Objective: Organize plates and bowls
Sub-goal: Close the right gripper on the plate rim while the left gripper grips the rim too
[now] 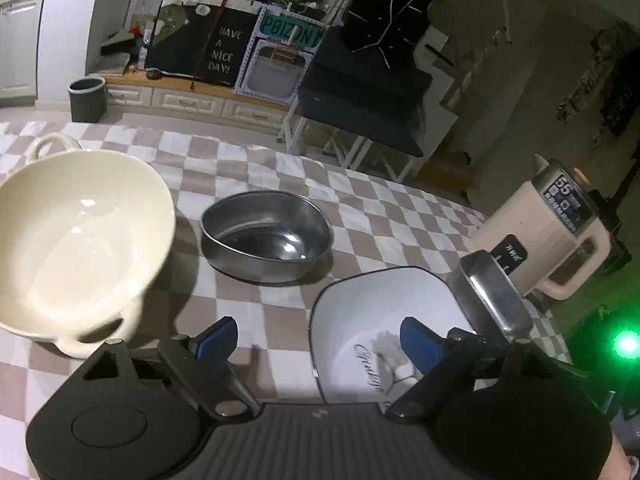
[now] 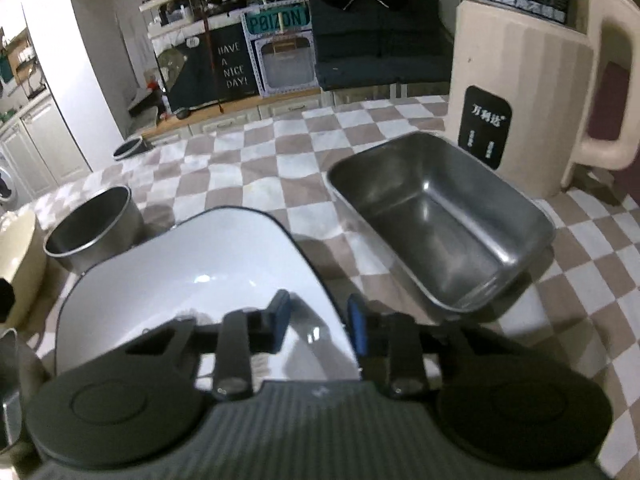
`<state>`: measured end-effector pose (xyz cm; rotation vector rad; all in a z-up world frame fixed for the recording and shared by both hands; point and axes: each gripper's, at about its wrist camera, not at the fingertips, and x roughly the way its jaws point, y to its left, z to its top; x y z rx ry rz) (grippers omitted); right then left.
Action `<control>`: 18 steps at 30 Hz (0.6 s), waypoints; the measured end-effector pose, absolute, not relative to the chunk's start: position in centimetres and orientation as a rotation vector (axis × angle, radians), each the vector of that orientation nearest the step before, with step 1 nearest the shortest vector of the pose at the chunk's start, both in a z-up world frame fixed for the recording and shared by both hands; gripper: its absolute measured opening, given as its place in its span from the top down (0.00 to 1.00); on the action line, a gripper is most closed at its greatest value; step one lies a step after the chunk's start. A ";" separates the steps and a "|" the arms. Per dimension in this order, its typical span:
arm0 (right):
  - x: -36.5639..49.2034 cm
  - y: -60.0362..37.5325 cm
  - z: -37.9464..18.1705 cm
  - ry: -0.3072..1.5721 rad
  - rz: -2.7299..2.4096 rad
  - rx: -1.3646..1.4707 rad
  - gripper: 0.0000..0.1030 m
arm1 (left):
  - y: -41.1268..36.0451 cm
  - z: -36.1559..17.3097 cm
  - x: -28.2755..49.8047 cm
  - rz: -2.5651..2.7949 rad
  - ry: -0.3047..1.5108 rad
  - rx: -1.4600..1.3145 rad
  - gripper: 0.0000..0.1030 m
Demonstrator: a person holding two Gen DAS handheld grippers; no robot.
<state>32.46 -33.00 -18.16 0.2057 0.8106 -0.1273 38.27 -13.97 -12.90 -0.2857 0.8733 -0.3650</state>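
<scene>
**Straddling the plate rim, grip not set**

Closing on the plate (image 2: 192, 280): R gripper (image 2: 318, 322) has one pad over the plate's right rim, one just outside it. A gap shows around the rim, so I can't call it a pinch yet. L gripper (image 1: 320, 340) is spread wide, empty, low over the cloth (image 1: 280, 176) w/ its right pad over the same plate's near-left part.

Plate lies flat at the near edge, betw. cream bowl (image 1: 76, 236) on the left and steel tray (image 2: 444, 216) on the right; round steel bowl (image 1: 266, 236) sits behind it.

Risks, as I judge them:
- Thin glazed rim + narrow pads: plate could slip or tip when lifted.
- Tray is just beside the R pad; a sideways swing could clip it.
- L gripper so near could knock the plate or the cream bowl.
- Kettle (image 2: 532, 92) stands behind the tray, could be bumped.

Writing: kettle display "55", black label w/ Chinese chars; plate has cursive script, not legible; bkgd boards "HAVE A NICE DAY!" and "POIZON".
</scene>
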 end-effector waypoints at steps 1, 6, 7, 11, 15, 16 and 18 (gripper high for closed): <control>32.3 -33.1 -18.0 0.810 -0.130 0.204 0.73 | -14.1 -12.9 38.2 -0.376 0.879 -0.293 0.23; 31.4 -32.7 -17.7 0.839 -0.149 0.176 0.79 | -14.8 -13.3 38.3 -0.388 0.921 -0.276 0.42; 31.1 -32.7 -17.6 0.846 -0.147 0.177 0.80 | -14.9 -13.4 38.3 -0.388 0.927 -0.278 0.45; 30.1 -32.5 -17.5 0.881 -0.138 0.185 0.84 | -15.2 -13.8 38.6 -0.377 0.950 -0.265 0.52; 28.7 -32.1 -17.4 0.906 -0.129 0.190 0.85 | -16.0 -14.0 39.3 -0.367 0.980 -0.177 0.58; 28.6 -32.1 -17.4 0.907 -0.127 0.192 0.85 | -16.2 -14.1 39.5 -0.367 0.983 -0.157 0.60; 28.4 -32.2 -17.5 0.905 -0.126 0.207 0.85 | -16.3 -14.5 40.1 -0.366 1.002 -0.135 0.63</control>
